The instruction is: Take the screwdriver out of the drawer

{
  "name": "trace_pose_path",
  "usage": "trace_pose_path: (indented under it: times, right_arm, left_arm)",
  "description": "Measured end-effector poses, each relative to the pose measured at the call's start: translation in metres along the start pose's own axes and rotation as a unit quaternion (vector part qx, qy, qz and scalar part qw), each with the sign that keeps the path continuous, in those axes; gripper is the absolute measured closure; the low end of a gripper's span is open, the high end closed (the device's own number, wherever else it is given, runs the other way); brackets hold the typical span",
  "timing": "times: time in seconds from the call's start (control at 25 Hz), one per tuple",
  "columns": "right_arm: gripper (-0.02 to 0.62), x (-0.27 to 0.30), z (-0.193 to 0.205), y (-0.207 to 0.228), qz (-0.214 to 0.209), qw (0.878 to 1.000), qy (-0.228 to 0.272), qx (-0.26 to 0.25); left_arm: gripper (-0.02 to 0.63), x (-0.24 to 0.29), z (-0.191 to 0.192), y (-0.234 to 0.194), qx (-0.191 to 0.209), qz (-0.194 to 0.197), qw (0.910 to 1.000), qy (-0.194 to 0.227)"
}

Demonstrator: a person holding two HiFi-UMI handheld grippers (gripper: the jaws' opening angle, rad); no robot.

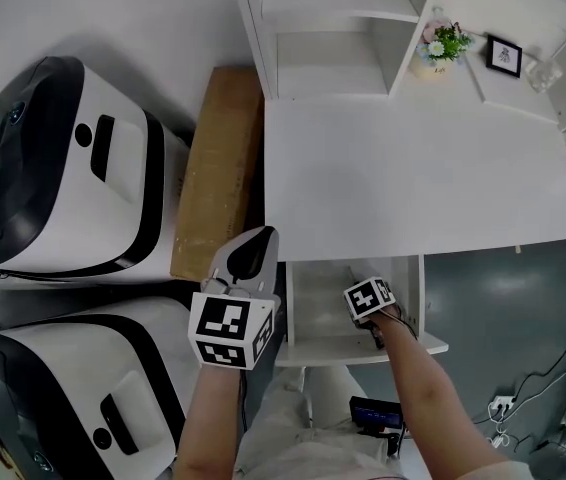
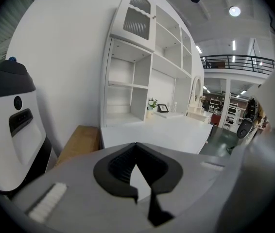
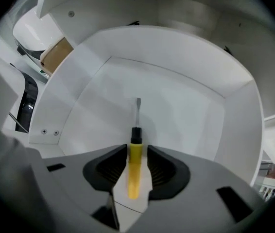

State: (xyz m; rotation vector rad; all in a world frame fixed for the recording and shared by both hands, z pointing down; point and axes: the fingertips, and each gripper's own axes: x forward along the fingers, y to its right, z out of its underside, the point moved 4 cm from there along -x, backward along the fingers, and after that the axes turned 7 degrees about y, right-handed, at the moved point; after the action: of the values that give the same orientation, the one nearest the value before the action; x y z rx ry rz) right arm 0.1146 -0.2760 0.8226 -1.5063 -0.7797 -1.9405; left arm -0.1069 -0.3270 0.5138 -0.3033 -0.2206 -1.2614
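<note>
The screwdriver (image 3: 134, 165) has a yellow handle, a black collar and a thin metal shaft, and it lies flat on the floor of the open white drawer (image 3: 181, 110). My right gripper (image 3: 137, 148) points straight down into that drawer (image 1: 335, 349). Its two pads stand on either side of the yellow handle with slim gaps, so it is open. In the head view the right gripper (image 1: 373, 313) shows mostly as its marker cube over the drawer, and the screwdriver is hidden beneath it. My left gripper (image 1: 252, 245) hovers left of the drawer, shut and empty (image 2: 136, 147).
The white desk top (image 1: 413, 178) overhangs the back of the drawer. A cardboard box (image 1: 218, 168) leans left of the desk. Two white and black machines (image 1: 63, 168) (image 1: 73, 388) stand at the left. A small plant (image 1: 443, 43) and a photo frame (image 1: 504, 56) sit on the shelves.
</note>
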Motion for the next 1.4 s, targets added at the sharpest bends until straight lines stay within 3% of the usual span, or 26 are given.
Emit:
trace_pose_path:
  times: [0.12, 0.2, 0.48, 0.96, 1.4]
  right_arm:
    - [0.462, 0.001, -0.001, 0.003, 0.012, 1.000, 0.002, 0.008]
    - [0.515, -0.001, -0.001, 0.004, 0.014, 1.000, 0.001, 0.012]
    - [0.518, -0.007, 0.000, 0.000, 0.015, 1.000, -0.006, 0.014]
    - [0.518, -0.061, -0.019, -0.008, 0.003, 0.998, 0.046, 0.041]
    - [0.518, -0.105, -0.024, -0.011, 0.018, 0.996, 0.078, 0.050]
  left_arm:
    - [0.597, -0.004, 0.003, -0.006, -0.012, -0.009, 0.9999, -0.001]
    - [0.597, -0.007, 0.005, -0.008, -0.021, -0.014, 0.9997, -0.001]
    - [0.597, -0.009, -0.003, -0.009, -0.024, -0.007, 0.9997, 0.004]
    - [0.597, -0.012, -0.038, 0.007, -0.027, 0.016, 0.9988, 0.038]
    - [0.597, -0.022, -0.072, 0.024, -0.017, 0.043, 0.9964, 0.072]
